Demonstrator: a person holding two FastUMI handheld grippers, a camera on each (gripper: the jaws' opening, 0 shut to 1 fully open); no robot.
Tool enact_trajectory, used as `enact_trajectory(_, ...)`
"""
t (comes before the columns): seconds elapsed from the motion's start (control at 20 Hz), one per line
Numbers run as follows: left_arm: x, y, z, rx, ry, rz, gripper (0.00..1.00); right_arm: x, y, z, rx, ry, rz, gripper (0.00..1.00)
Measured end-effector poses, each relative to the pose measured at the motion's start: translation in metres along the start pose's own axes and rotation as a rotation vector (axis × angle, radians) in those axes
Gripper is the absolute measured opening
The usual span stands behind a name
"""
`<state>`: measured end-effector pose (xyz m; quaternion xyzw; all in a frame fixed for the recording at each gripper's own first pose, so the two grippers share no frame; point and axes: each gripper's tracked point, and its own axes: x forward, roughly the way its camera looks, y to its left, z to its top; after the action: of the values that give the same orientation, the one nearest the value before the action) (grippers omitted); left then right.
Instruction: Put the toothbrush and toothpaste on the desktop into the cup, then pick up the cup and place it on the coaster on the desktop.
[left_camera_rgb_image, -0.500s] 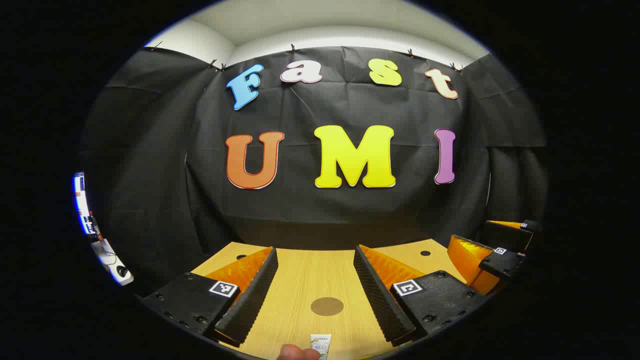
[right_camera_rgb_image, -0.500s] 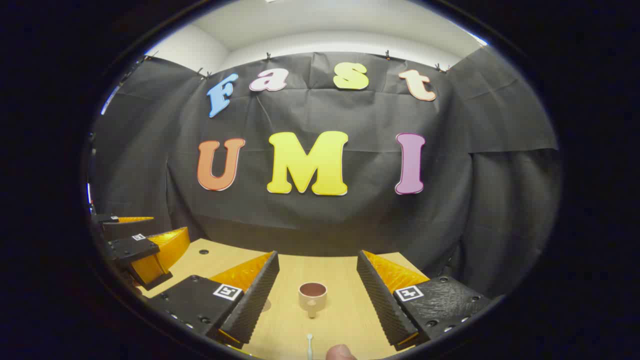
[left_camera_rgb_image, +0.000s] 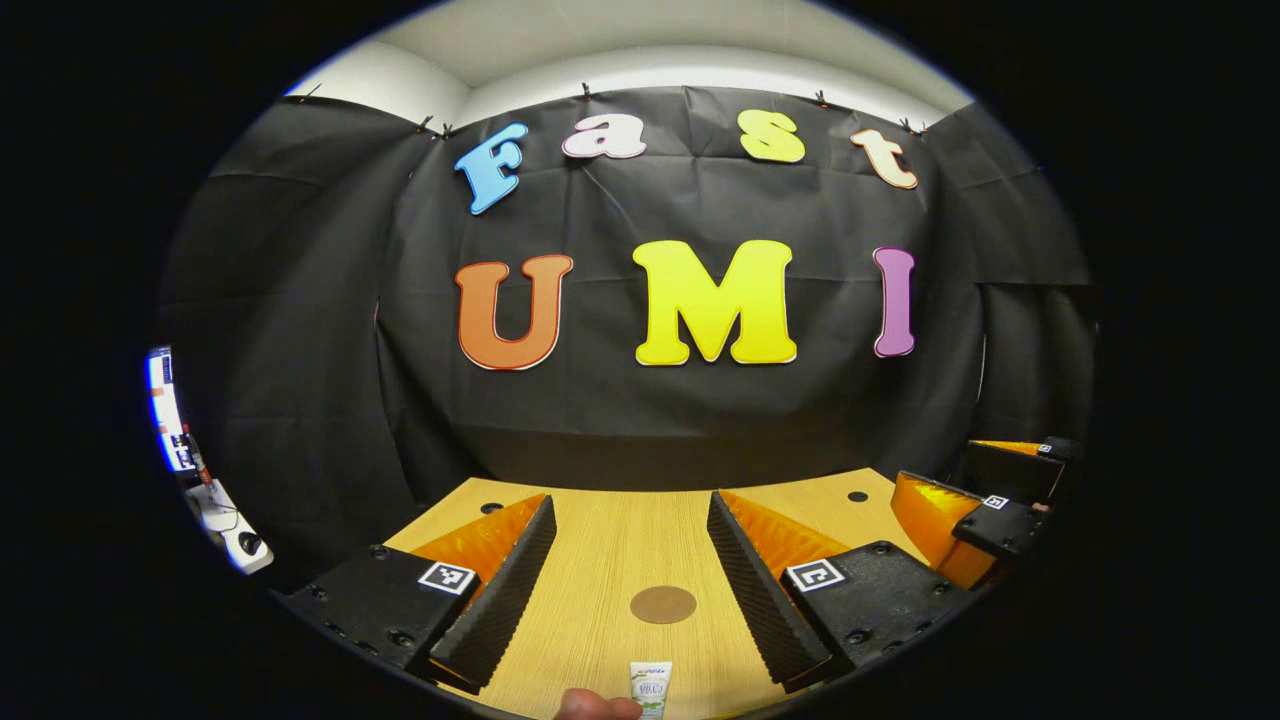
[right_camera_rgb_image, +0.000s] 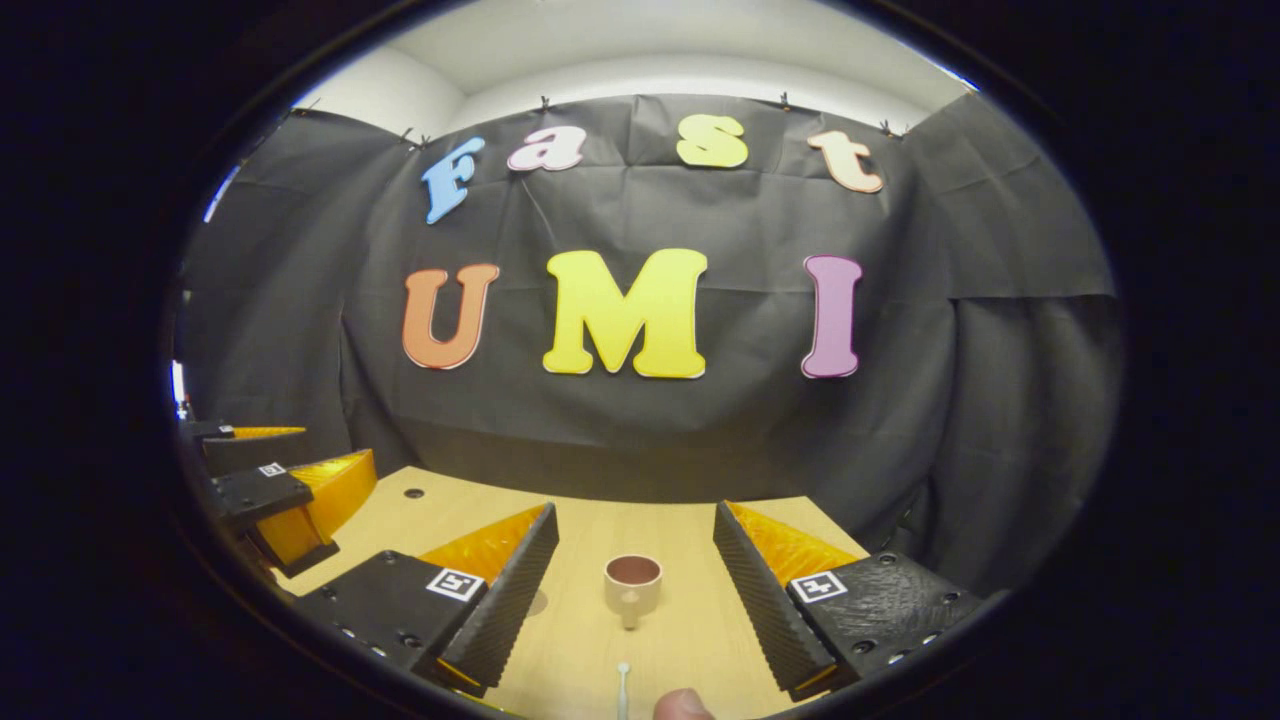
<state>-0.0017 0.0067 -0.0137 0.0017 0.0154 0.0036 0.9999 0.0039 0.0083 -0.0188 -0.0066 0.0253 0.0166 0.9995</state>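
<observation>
Both my fingers spread, empty | toothpaste tube (left_camera_rgb_image: 650, 686): light, squashy, pinch mid-body | toothbrush (right_camera_rgb_image: 622, 690): thin, stiff, slippery, grip handle.

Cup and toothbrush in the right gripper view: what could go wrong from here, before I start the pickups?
The toothbrush lies thin and flat on the desktop, so the open right gripper may slip off it. The cup stands straight ahead, where a low sweep could tip it. In the left gripper view, the toothpaste sits at the near edge, below the open left gripper, so alignment may be poor.
</observation>
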Motion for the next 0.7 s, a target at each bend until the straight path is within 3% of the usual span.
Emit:
enact_trajectory(0.4, -0.002, -0.007, -0.059, 0.019, 0.135, -0.040, 0.97, 0.006, 0.003, -0.049, -0.012, 0.158, 0.033, 0.95)
enact_trajectory(0.7, -0.020, -0.008, -0.128, 0.047, 0.346, -0.091, 0.97, 0.009, 0.013, -0.121, -0.022, 0.425, 0.072, 0.96)
